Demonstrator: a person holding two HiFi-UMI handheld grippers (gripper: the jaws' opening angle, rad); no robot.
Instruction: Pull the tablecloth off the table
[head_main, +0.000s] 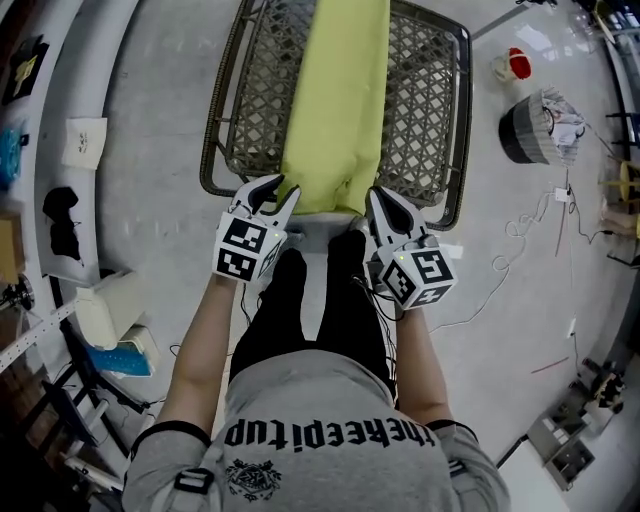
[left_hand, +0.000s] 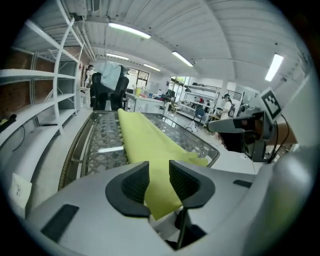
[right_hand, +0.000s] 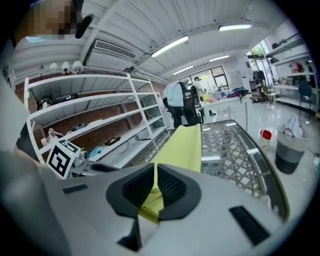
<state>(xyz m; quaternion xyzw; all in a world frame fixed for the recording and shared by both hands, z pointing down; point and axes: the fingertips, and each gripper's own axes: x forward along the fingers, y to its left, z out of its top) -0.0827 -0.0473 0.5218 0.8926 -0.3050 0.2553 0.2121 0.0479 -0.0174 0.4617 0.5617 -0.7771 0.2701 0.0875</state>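
A yellow-green tablecloth (head_main: 335, 100), gathered into a long strip, runs down the middle of a wicker-framed table (head_main: 215, 130) with a lattice top. Both grippers are at its near end, by the table's near edge. My left gripper (head_main: 280, 195) is at the strip's left corner. In the left gripper view its jaws (left_hand: 159, 167) stand apart, with the cloth (left_hand: 145, 135) lying loose in the gap. My right gripper (head_main: 378, 205) is at the right corner. In the right gripper view it (right_hand: 156, 170) is shut on the cloth's (right_hand: 185, 145) edge, which is pinched and creased between the pads.
The person's black-clad legs (head_main: 310, 300) stand right behind the near table edge. White shelving (head_main: 75, 150) runs along the left. On the floor to the right are a grey bin (head_main: 535, 125), a red-and-white cup (head_main: 515, 65) and loose cables (head_main: 520, 240).
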